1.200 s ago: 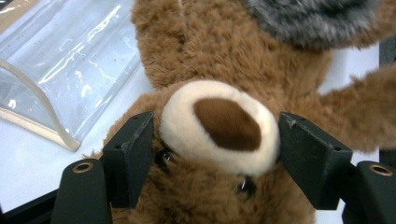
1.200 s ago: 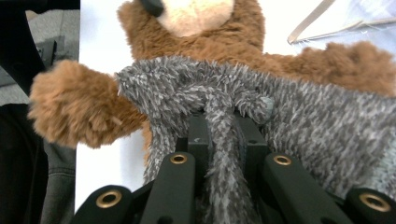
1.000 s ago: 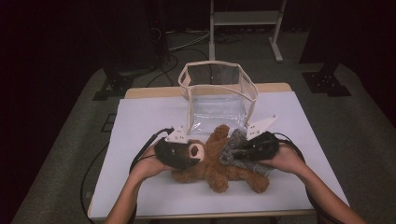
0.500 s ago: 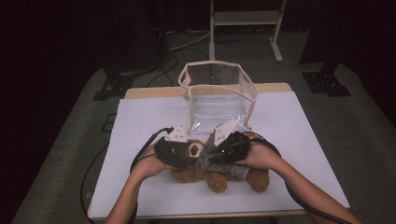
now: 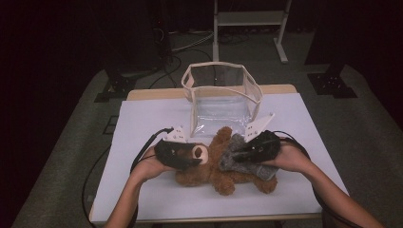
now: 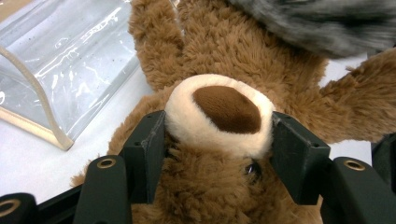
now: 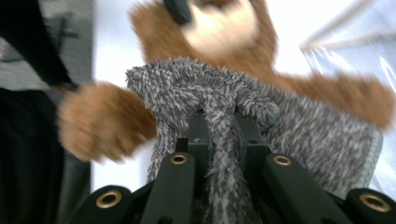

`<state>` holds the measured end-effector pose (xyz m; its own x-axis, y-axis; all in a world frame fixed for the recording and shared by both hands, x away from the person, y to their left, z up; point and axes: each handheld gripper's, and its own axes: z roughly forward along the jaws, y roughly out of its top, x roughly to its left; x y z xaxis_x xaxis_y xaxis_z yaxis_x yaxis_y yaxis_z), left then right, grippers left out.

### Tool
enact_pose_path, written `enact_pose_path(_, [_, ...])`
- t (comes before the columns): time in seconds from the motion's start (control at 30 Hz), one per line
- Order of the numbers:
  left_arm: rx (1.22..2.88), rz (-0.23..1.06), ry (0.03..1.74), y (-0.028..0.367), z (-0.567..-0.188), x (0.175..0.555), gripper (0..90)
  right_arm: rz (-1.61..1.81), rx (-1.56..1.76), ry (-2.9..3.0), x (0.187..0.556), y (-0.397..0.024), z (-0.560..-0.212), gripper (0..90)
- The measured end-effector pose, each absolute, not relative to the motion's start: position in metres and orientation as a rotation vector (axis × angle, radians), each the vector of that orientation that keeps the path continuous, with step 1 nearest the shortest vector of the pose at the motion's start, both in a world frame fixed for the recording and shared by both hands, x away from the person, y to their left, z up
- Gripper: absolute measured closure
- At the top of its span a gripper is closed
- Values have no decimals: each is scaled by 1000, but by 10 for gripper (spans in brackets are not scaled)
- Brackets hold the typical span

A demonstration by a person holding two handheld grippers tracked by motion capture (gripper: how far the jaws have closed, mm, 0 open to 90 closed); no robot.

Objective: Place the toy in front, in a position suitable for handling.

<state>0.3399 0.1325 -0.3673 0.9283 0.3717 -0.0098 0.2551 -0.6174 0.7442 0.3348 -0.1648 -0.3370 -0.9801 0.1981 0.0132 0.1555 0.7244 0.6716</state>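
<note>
The left gripper [image 6: 219,140] is pinching the teddy bear [image 6: 233,60] by its muzzle; the right gripper [image 7: 224,140] is clamping the grey fuzzy cloth [image 7: 308,135]; the clear bag [image 5: 223,97] is standing just beyond both.

A brown plush teddy bear [image 5: 223,164] with a cream snout lies on its back on the tabletop, a fuzzy grey knitted garment [image 5: 247,159] bunched over its torso.

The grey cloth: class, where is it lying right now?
In the high view, the grey cloth lies over the teddy bear, right of its snout, pinched by the right gripper.
</note>
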Motion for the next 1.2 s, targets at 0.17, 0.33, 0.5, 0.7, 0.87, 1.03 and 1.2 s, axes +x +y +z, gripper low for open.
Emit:
enact_pose_path(0.17, [2267, 179, 459, 131, -366, 345, 399, 1157, 181, 2882, 329, -136, -327, 788])
enact_pose_path(0.33, [2258, 180, 481, 134, -368, 348, 401, 995, 18, 2981, 315, -92, -350, 788])
enact_pose_path(0.5, [2242, 170, 480, 136, -369, 348, 402, 920, 22, 2985, 308, -104, -371, 788])
enact_pose_path(0.7, [2240, 173, 480, 136, -369, 348, 400, 913, 101, 2956, 303, -139, -364, 788])
enact_pose_path(0.87, [2256, 176, 468, 134, -368, 349, 400, 961, 120, 2924, 301, -145, -356, 788])
enact_pose_path(1.03, [2272, 178, 456, 133, -367, 348, 399, 998, 50, 2896, 303, -120, -349, 788])
enact_pose_path(1.2, [2281, 173, 444, 134, -367, 347, 399, 924, -6, 2911, 302, -109, -358, 787])
